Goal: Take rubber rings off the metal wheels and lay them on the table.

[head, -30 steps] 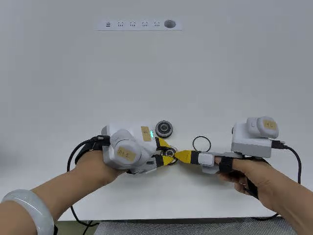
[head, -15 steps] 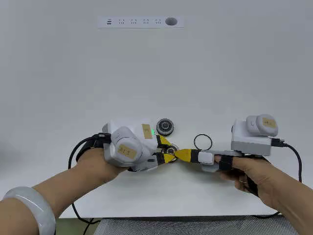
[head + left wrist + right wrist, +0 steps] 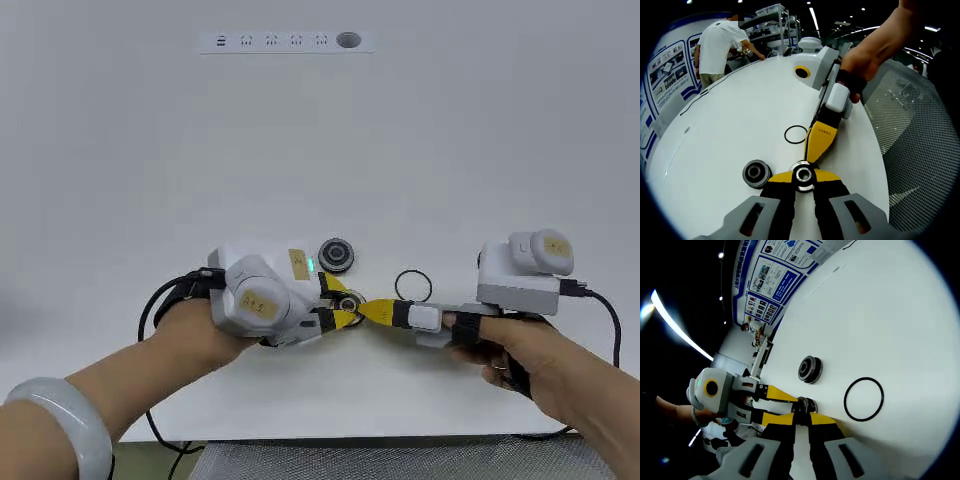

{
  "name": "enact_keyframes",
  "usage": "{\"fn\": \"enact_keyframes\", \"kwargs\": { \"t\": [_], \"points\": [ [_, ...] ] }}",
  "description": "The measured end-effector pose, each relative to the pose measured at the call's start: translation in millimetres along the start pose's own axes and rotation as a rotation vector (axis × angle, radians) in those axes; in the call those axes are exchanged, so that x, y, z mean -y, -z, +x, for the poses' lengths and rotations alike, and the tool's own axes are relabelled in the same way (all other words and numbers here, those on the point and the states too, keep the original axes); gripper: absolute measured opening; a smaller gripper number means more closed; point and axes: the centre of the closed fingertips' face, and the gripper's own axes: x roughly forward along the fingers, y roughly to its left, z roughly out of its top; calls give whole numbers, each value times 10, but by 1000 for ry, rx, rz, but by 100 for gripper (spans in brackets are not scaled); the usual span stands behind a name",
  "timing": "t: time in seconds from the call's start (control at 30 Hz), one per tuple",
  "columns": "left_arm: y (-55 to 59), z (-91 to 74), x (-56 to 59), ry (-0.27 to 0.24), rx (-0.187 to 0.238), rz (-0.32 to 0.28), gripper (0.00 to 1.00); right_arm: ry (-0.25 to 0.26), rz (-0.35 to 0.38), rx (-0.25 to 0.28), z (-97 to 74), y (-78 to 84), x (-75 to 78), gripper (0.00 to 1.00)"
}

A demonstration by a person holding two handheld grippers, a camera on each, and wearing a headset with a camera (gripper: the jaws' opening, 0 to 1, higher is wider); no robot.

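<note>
Left hand-held gripper of mine is clamped on the small metal wheel, one yellow jaw tip on either side of its rim. The hub faces back along that gripper, so the wheel's axle runs in line with the jaws. The wheel is held just off the tabletop, between my two hands.

My right hand-held gripper comes at that same wheel from the opposite side, nearly nose to nose with the left one. It meets the wheel at its rim. Its jaws are drawn together with the tips right at the wheel. They may already pinch the rubber ring there, but the tips hide it and I cannot tell. The pull, as I judge it, falls to the right one, away from the wheel while the left one holds firm.

Beyond the held wheel, a second wheel rests on the tabletop. To the right of the held wheel lies a loose rubber ring, flat and apart from both.
</note>
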Motion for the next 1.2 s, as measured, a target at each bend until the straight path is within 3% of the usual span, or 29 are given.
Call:
{"fn": "enact_keyframes", "kwargs": {
  "t": [0.57, 1.2],
  "points": [
    [10, 0, -1, 2, 1, 0, 13, 26, -19, -9, 13, -2, 34, 2],
    [15, 0, 4, 6, -7, 3, 13, 22, -18, -17, 28, -14, -18, 1]
  ]
}}
